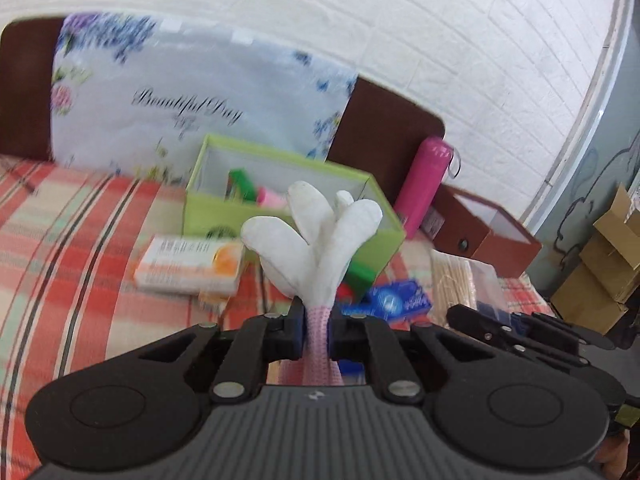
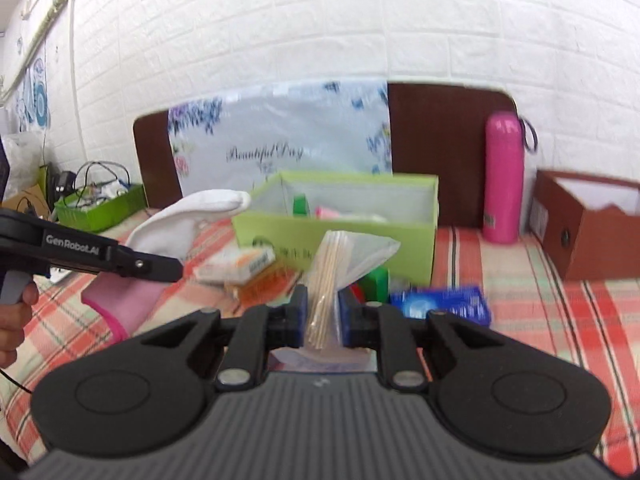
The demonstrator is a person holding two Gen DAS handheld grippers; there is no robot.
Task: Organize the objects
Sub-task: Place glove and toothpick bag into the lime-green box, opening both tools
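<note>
My left gripper [image 1: 316, 330] is shut on the pink cuff of a white glove [image 1: 320, 236], whose fingers stand up in front of an open green box [image 1: 280, 208]. My right gripper [image 2: 323, 320] is shut on a clear bag of wooden sticks [image 2: 332, 268], held above the bed in front of the green box [image 2: 340, 228]. The glove [image 2: 188, 224] and the left gripper also show at the left of the right wrist view. The green box holds small green and pink items.
On the plaid bed lie an orange-and-white carton [image 1: 188, 266], a blue packet [image 2: 440, 300] and a green block [image 2: 376, 280]. A pink flask [image 2: 504, 180] and an open brown box [image 2: 588, 220] stand right. A floral pillow [image 1: 180, 100] leans on the brown headboard.
</note>
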